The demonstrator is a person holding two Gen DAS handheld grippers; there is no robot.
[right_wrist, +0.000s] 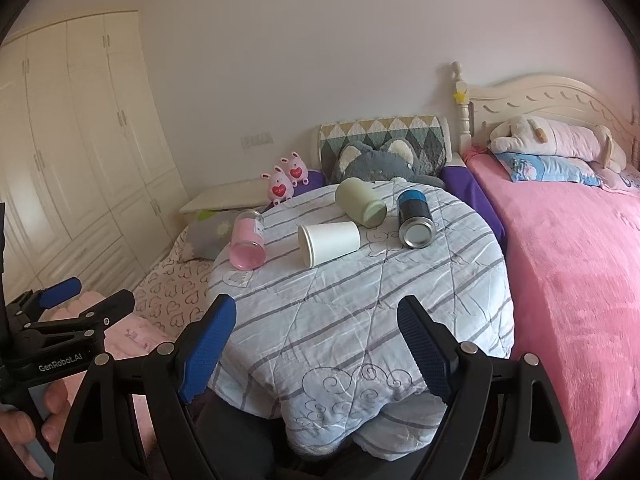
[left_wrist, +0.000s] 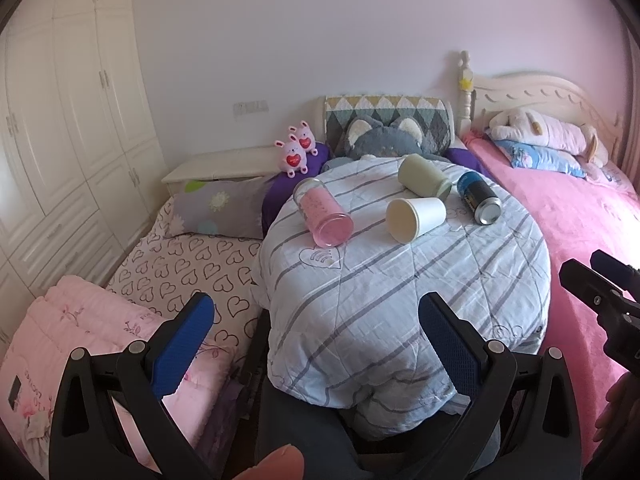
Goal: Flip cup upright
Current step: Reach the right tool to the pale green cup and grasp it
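Observation:
A white paper cup point(left_wrist: 415, 219) point(right_wrist: 329, 243) lies on its side in the middle of a round table under a striped quilt point(left_wrist: 400, 280) point(right_wrist: 360, 304), mouth toward me. A pink glass jar point(left_wrist: 323, 212) point(right_wrist: 248, 242) lies left of it. A pale green cup point(left_wrist: 423, 175) point(right_wrist: 361, 202) and a blue-black can point(left_wrist: 479, 197) point(right_wrist: 415, 218) lie on their sides behind and right. My left gripper point(left_wrist: 316, 316) is open and empty, short of the table's near edge. My right gripper point(right_wrist: 316, 320) is open and empty over the near edge.
A bed with heart-print sheet point(left_wrist: 192, 268) and a folded pink quilt point(left_wrist: 100, 340) lies left. A pink-covered bed point(left_wrist: 580, 232) point(right_wrist: 580, 280) lies right. Plush toys point(left_wrist: 298, 148) and pillows sit behind the table. White wardrobes point(left_wrist: 68, 120) stand on the left wall.

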